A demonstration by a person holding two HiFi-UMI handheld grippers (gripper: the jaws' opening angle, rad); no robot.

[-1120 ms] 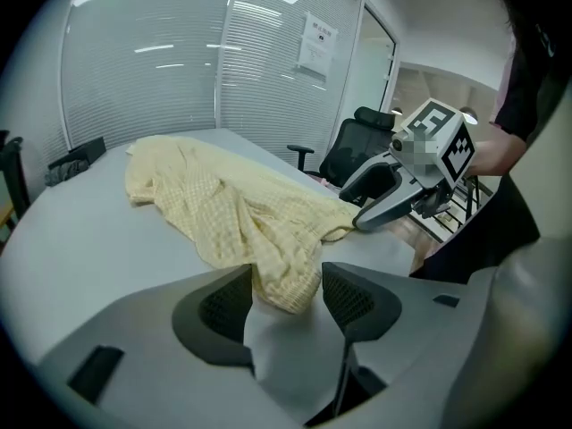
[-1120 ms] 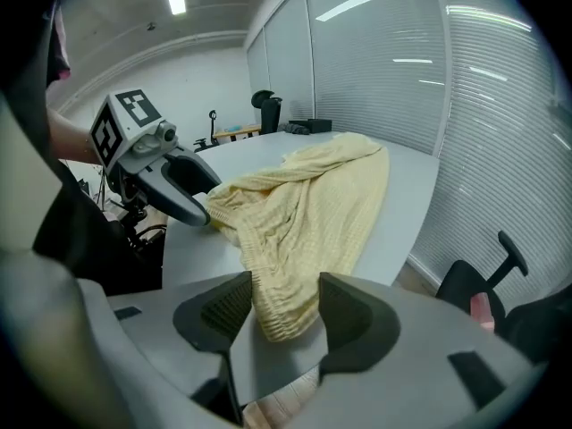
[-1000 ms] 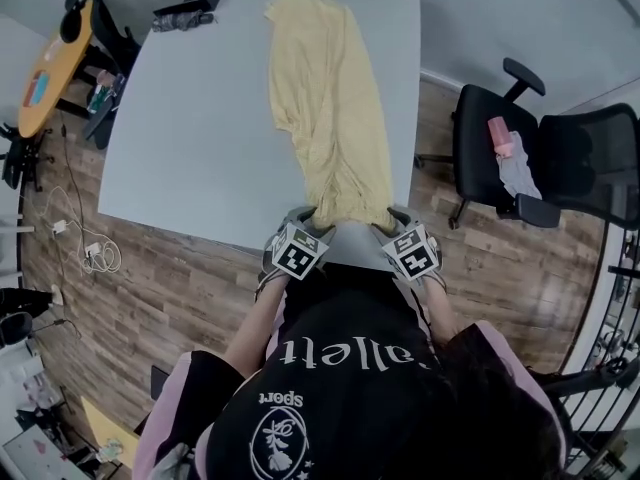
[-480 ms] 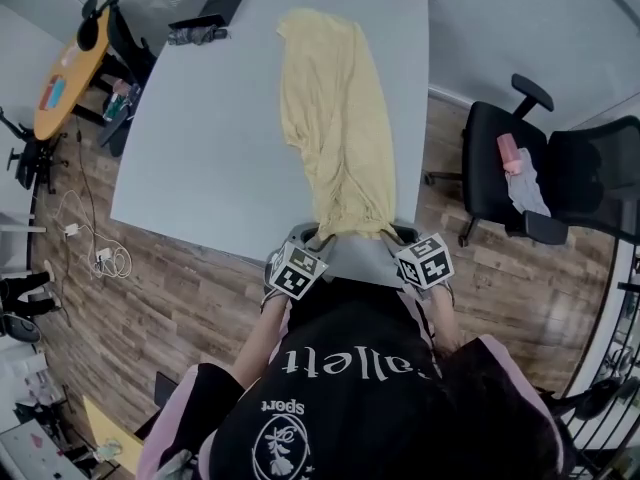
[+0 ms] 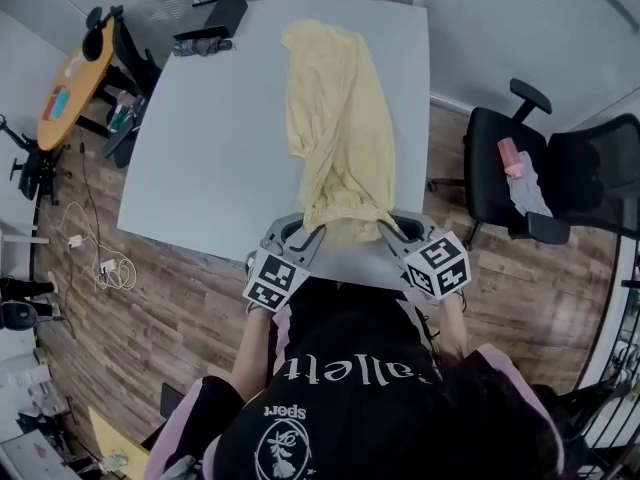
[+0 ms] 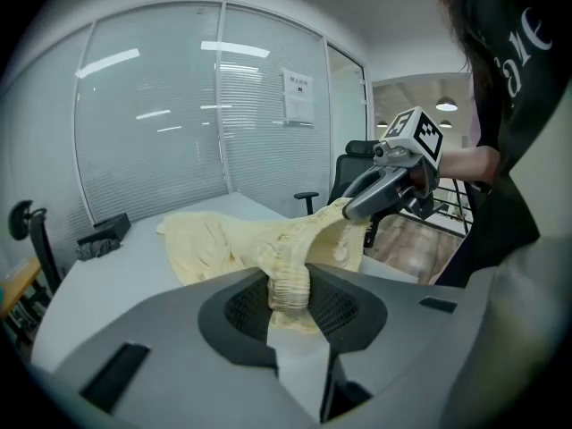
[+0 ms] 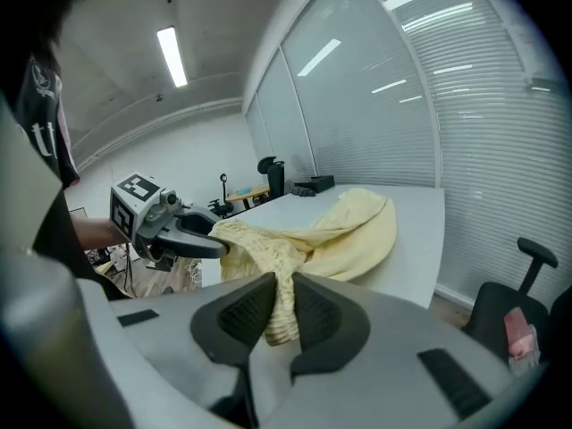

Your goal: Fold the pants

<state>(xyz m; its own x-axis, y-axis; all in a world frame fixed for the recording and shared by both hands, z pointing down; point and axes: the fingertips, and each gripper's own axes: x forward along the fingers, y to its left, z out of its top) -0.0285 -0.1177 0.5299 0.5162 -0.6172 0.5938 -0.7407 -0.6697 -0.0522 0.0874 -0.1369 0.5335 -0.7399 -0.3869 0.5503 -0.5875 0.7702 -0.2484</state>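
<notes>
A pale grey table (image 5: 200,138) fills the middle of the head view. The yellow pants (image 5: 340,118) run lengthwise down it from top centre, and their ribbed near end is raised off the table's lower edge. A black office chair (image 5: 500,158) stands at the right. The left gripper (image 5: 308,234) and the right gripper (image 5: 385,230) have just been closing their jaws. Each is clamped on a corner of that ribbed end. At the table's upper left lies a small dark object (image 5: 205,43), perhaps cloth.

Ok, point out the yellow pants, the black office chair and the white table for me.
yellow pants (image 5: 340,118), head view, middle of the fabric.
black office chair (image 5: 487,173), head view, its seat.
white table (image 5: 210,148), head view, bare top left of the pants.
</notes>
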